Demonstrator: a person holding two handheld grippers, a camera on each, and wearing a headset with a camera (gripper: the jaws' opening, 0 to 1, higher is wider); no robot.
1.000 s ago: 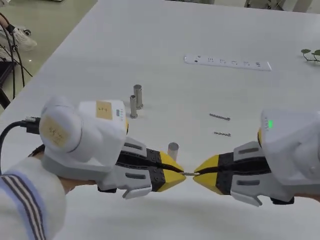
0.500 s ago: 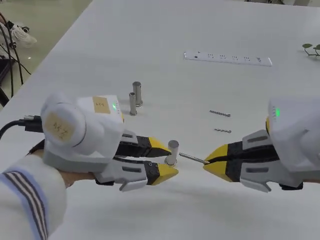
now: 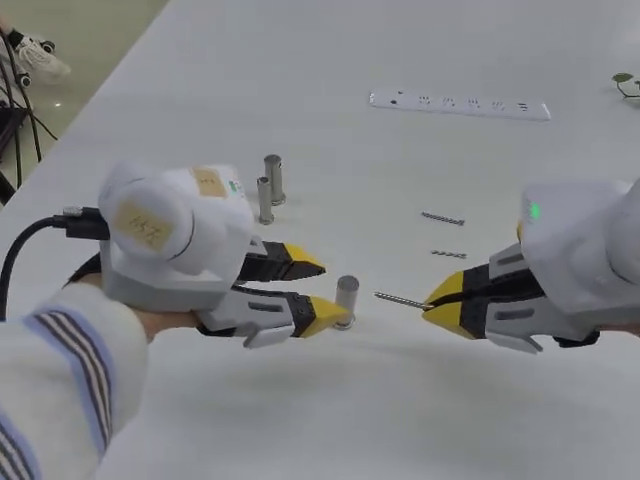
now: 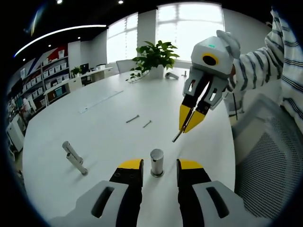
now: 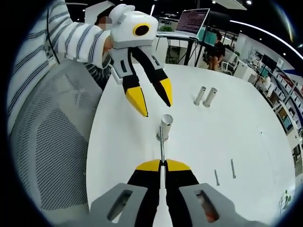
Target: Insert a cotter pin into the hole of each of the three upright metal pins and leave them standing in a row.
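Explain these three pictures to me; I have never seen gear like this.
There is no robot: a person holds a hand tool with two yellow-tipped fingers in each hand. The rectangular picture comes from a camera on the person's head, looking down at the white table. The two round pictures come from cameras riding on each tool, looking along its fingers. The left gripper is open, with an upright metal pin just ahead between its fingers. The right gripper is shut on a thin cotter pin, pointed at that metal pin. Further off stand two more metal pins; two loose cotter pins and a power strip lie on the table.
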